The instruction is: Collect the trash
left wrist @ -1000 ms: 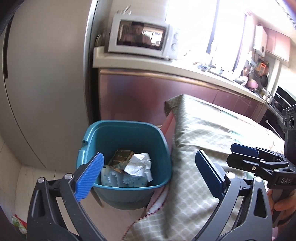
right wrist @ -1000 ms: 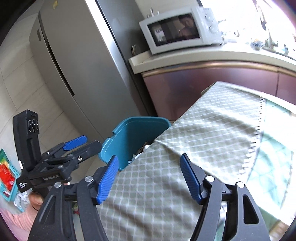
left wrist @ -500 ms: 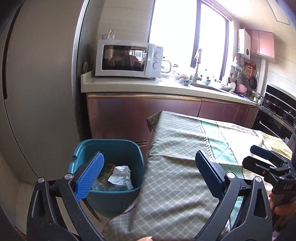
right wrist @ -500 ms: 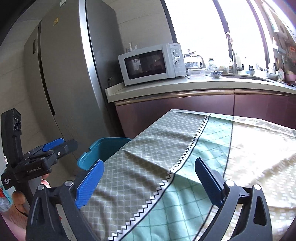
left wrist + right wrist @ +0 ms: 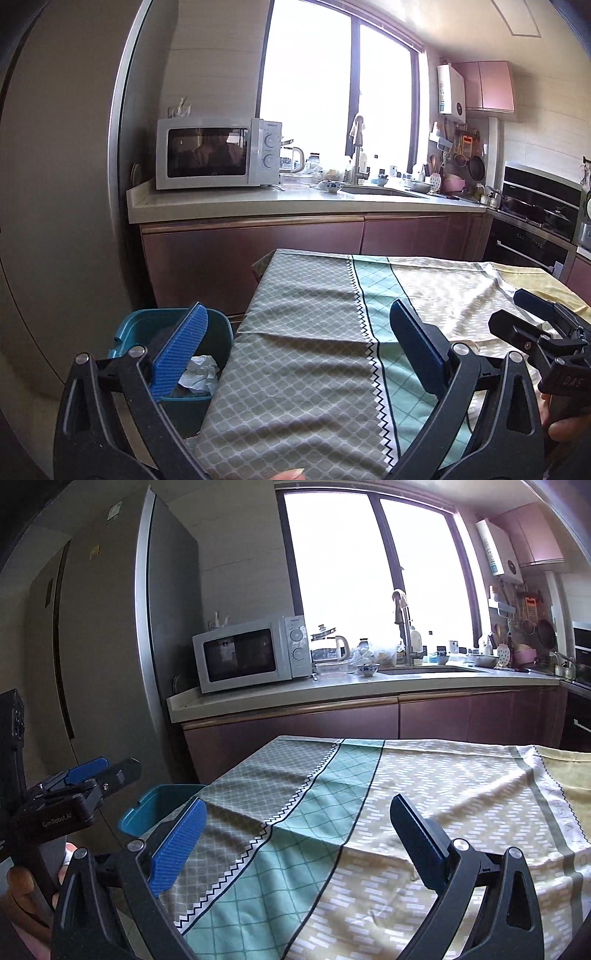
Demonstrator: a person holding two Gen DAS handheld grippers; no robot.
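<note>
1. Left wrist view: my left gripper (image 5: 299, 343) has its jaws spread wide, with nothing between the blue pads (image 5: 181, 354).
2. Behind the left pad, at about 8 o'clock, sits the teal bin (image 5: 138, 326), on the floor just beside the table's left edge.
3. White crumpled paper (image 5: 197, 373) lies inside the bin, half hidden by the pad.
4. The tablecloth (image 5: 306, 325) fills the centre from 6 o'clock upward, in grey, green and cream stripes, and its top looks bare.
5. At 3 to 4 o'clock my right gripper (image 5: 537, 323) comes in from the side, and fingers (image 5: 561, 428) of the hand holding it show at the edge; from this angle I can't judge its jaws.
6. The microwave (image 5: 218, 157) stands on the counter (image 5: 295, 203) at 11 o'clock.
7. Right wrist view: the right gripper (image 5: 299, 830) is spread as wide as it goes and empty, pads hanging over the tablecloth (image 5: 424, 786).
8. The bin (image 5: 155, 806) peeks out at 8 o'clock, its rim tucked against the cloth's hanging edge, and I can't see its contents.
9. At 9 o'clock the left gripper (image 5: 107, 770) shows side-on, held by a hand (image 5: 22, 886) low at the left edge.
10. The fridge (image 5: 103, 646) rises at 10 o'clock and the microwave (image 5: 251, 653) sits near 12.
</note>
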